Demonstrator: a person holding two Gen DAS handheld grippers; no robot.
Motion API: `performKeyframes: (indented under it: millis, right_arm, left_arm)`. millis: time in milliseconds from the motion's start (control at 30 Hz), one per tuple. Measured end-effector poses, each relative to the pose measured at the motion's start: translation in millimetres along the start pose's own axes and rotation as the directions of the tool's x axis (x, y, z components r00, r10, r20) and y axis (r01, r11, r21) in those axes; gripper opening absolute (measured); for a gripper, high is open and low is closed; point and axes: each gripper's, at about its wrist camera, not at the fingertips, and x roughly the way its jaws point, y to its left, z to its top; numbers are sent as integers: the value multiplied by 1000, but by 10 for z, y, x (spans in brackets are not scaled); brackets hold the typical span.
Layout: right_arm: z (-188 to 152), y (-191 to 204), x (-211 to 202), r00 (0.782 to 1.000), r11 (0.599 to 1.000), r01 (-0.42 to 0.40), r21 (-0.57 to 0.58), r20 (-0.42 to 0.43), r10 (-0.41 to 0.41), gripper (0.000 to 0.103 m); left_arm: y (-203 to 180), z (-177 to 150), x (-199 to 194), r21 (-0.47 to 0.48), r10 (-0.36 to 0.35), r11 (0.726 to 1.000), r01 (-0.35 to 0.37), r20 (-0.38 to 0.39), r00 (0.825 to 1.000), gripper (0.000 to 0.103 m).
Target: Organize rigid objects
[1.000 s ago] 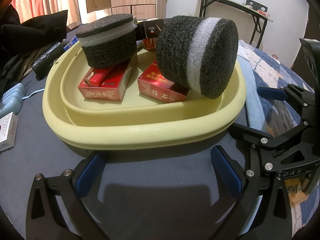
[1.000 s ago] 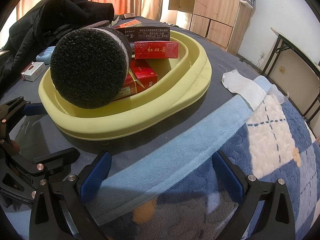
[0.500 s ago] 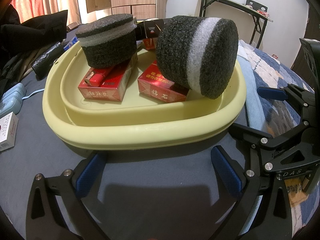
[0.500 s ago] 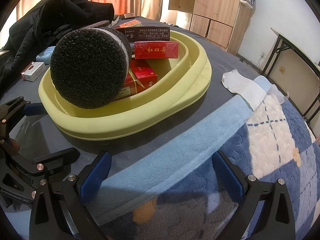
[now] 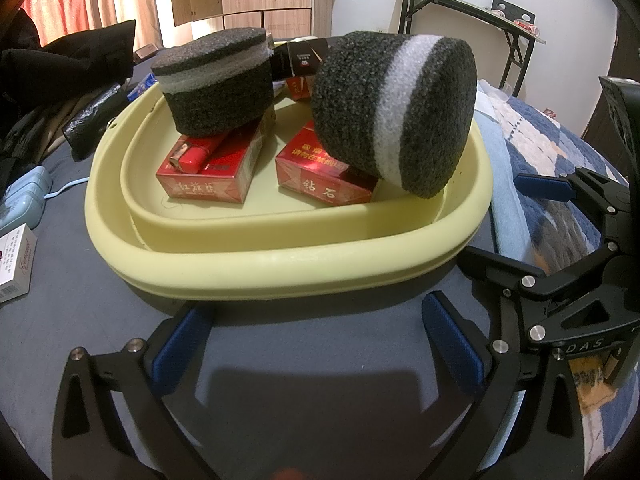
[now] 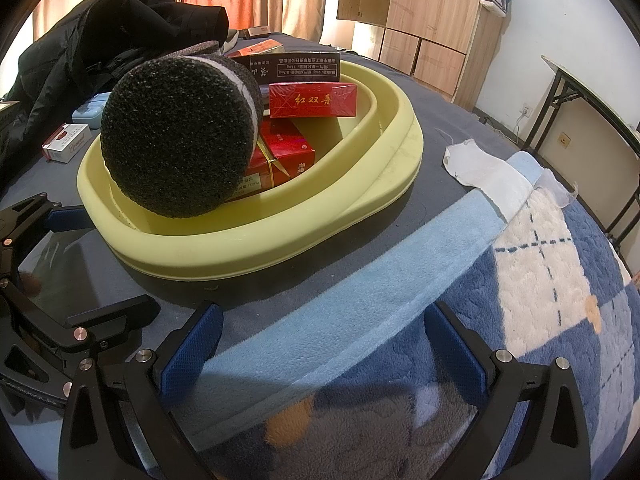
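A pale yellow basin (image 5: pixel 280 268) (image 6: pixel 280 248) sits on a grey bedsheet. Inside, one black foam cylinder with a white band (image 5: pixel 396 112) (image 6: pixel 180 136) lies on its side on red cigarette packs (image 5: pixel 320 184). A second foam cylinder (image 5: pixel 216 84) stands on another red pack (image 5: pixel 208 188) beside a red lighter (image 5: pixel 196 152). More packs (image 6: pixel 312 100) lean at the back. My left gripper (image 5: pixel 316 344) rests open before the basin, nothing between its blue pads. My right gripper (image 6: pixel 320 344) is open too, over the blanket edge, empty.
A white cigarette pack (image 5: pixel 14 264) (image 6: pixel 66 142) and a light blue case (image 5: pixel 24 196) lie left of the basin. Black clothing (image 6: pixel 100 32) is heaped behind. A blue and white plaid blanket (image 6: pixel 540 280) covers the right side, with a white cloth (image 6: pixel 480 168) on it.
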Motion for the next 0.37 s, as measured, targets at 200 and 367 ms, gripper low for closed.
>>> performKeyframes:
  millis: [200, 367]
  right_arm:
    - [0, 0, 0, 1000, 1000, 0, 0, 0, 0, 103]
    - [-2, 3, -1, 1000, 1000, 0, 0, 0, 0, 103]
  left_arm:
    - [-1, 0, 0, 0, 0, 1000, 0, 0, 1000, 103]
    - [0, 0, 0, 0, 0, 1000, 0, 0, 1000, 103]
